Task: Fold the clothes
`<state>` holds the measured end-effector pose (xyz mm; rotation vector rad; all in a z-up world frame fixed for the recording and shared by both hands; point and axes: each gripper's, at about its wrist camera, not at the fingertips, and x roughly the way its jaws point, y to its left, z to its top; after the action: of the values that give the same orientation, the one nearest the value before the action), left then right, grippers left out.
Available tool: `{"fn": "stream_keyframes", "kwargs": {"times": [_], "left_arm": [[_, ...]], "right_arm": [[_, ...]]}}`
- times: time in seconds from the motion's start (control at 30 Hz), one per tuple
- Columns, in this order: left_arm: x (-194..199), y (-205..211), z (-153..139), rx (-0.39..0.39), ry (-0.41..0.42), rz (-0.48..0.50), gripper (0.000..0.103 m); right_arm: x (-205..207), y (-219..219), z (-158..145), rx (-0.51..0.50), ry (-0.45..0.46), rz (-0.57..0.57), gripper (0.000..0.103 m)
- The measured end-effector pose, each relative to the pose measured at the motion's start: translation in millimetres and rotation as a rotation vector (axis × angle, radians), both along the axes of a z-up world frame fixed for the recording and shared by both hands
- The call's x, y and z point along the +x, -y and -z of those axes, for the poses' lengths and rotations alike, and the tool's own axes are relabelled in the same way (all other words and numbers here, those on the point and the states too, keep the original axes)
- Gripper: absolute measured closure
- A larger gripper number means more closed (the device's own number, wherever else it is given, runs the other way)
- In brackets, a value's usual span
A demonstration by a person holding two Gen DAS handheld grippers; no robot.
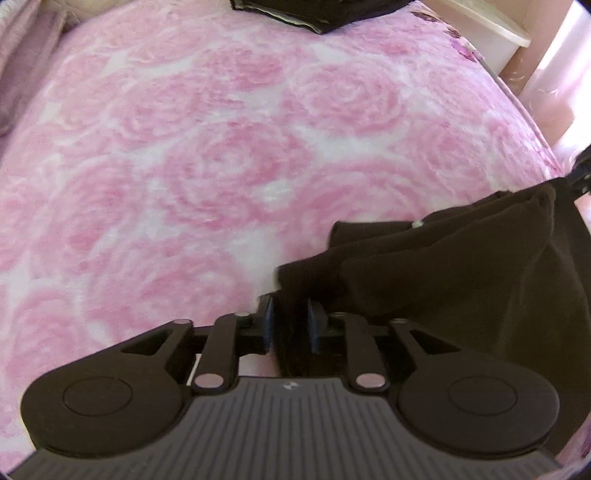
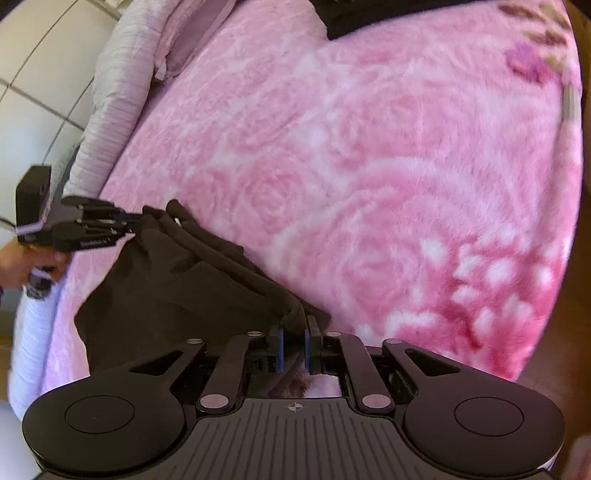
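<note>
Holding the dark garment (image 1: 461,266) by two ends, both grippers carry it above the pink rose blanket (image 1: 221,147), near the blanket's closer edge. The left gripper (image 1: 290,325) has its two blue pads pressed on a bunched corner of the cloth, and the right gripper (image 2: 293,345) pinches the other gathered corner in the same way. In the right wrist view the left tool appears at the far left, held level by the person's hand (image 2: 22,258), with the cloth hanging slack between the two tools.

The main risk, I think, is that the fabric slips out, because each grip takes only a thick, rolled bunch and not a flat edge. If the hands pull apart too quickly, one corner may come free and the piece would drop in a heap. Another danger is an uneven fold, since the layers are already wrinkled and sag to one side. A second dark garment (image 1: 314,14) lies at the far side of the bed, well apart.
</note>
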<state>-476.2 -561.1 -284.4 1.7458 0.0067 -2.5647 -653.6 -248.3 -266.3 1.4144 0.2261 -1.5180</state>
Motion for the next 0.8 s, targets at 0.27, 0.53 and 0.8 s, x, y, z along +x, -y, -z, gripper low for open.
{"fn": "stream_keyframes", "kwargs": {"times": [0.27, 0.53, 0.8], "left_arm": [[18, -33, -36, 0.018, -0.120, 0.043, 0.086], [-14, -60, 13, 0.080, -0.044, 0.098, 0.082], [-6, -39, 12, 0.046, -0.020, 0.005, 0.086]], "right_arm": [[44, -1, -62, -0.100, -0.241, -0.154, 0.065], [64, 61, -3, -0.112, -0.189, -0.291, 0.066], [36, 24, -8, -0.037, -0.173, -0.220, 0.081]]}}
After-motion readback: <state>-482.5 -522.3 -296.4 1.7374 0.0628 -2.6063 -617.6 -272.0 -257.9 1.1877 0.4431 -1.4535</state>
